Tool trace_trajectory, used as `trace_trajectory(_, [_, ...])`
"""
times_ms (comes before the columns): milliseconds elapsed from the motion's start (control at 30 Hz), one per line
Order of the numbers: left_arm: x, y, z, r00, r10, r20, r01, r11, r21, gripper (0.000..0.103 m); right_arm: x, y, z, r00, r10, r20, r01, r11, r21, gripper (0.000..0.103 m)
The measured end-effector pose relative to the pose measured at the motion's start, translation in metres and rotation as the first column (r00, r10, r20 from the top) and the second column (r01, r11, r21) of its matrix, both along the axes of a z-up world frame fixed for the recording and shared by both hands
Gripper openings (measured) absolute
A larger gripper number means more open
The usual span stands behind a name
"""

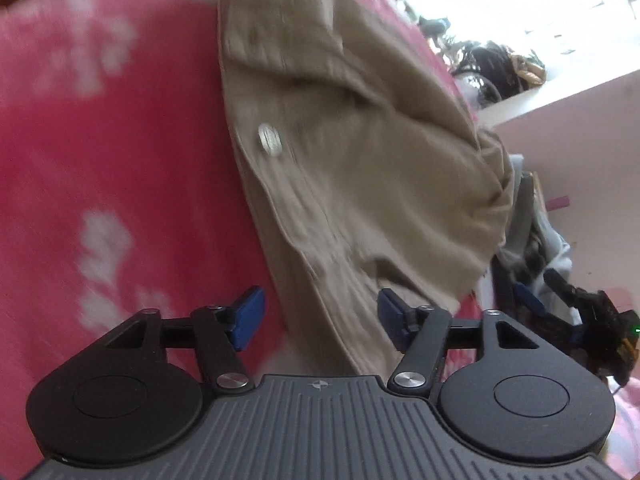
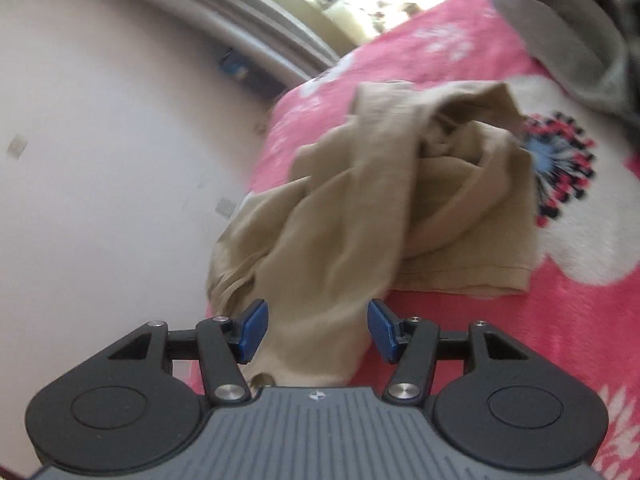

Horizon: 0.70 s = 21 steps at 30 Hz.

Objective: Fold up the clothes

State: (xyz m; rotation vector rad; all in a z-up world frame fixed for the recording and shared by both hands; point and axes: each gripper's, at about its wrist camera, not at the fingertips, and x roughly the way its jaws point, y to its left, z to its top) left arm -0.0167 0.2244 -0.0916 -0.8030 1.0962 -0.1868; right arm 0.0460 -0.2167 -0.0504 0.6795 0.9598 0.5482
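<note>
On a pink blanket (image 1: 100,184) with white flower shapes lies a crumpled tan garment (image 1: 352,152), a round metal button (image 1: 270,141) showing on its cloth. Left gripper (image 1: 320,320) hangs over one end with blue pads (image 1: 250,318) spread apart, cloth between them but unpinched. Right gripper (image 2: 318,330) likewise stands parted over the tan garment (image 2: 360,200), gripping nothing; grey clothes (image 2: 568,36) lie beyond.

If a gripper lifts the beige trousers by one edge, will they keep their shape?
Probably not. The beige trousers lie crumpled in soft folds, so they will likely hang limp. The metal button adds little weight. The fluffy pink blanket may drag slightly.
</note>
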Motion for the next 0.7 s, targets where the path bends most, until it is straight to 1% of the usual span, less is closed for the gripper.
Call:
trace_trajectory(33, [0.001,-0.006,-0.004,1.0,-0.013,-0.019,0.013,1.0,0.002,0.065,0.001,-0.004,-0.002,1.0,-0.009,-0.002,0.009,1.0,0.007,0.059])
trace_trajectory(100, [0.001,-0.018,-0.007,0.999,-0.036,-0.041,0.038,0.999,0.037,0.065,0.002,-0.011,-0.002,1.0,-0.02,0.001,0.02,1.0,0.017,0.059])
trace_trajectory(167, [-0.002,-0.024,-0.004,0.998,-0.05,-0.032,0.053,0.996,0.072,0.065,0.001,-0.016,-0.001,1.0,-0.019,0.014,0.019,1.0,0.016,0.059])
trace_trajectory(267, [-0.006,-0.027,-0.001,0.997,-0.058,-0.059,0.064,0.993,0.1,0.065,-0.006,-0.021,-0.002,0.999,-0.015,0.028,0.015,1.0,0.004,0.059])
trace_trajectory(333, [-0.011,-0.028,0.0,0.996,-0.057,-0.063,0.064,0.991,0.114,0.065,-0.009,-0.023,-0.004,1.0,-0.014,0.028,0.014,1.0,0.003,0.059])
trace_trajectory(467, [-0.013,-0.031,-0.013,0.997,-0.04,-0.063,0.046,0.994,0.102,0.068,-0.009,-0.025,-0.01,1.0,-0.014,0.009,0.014,1.0,0.015,0.059])
trace_trajectory(567, [-0.009,-0.026,-0.017,0.999,0.033,-0.043,-0.031,0.998,0.048,0.071,-0.006,-0.024,-0.015,1.0,-0.022,-0.002,0.023,0.999,0.024,0.059])
trace_trajectory(633, [-0.008,-0.024,-0.018,0.997,0.08,-0.025,-0.079,0.997,0.008,0.071,-0.001,-0.029,-0.017,0.998,-0.055,-0.002,0.055,0.998,0.026,0.059])
trace_trajectory(700, [-0.007,-0.026,-0.018,0.995,0.097,0.004,-0.097,0.995,-0.003,0.068,0.007,-0.036,-0.019,0.995,-0.096,-0.002,0.096,0.995,0.027,0.059])
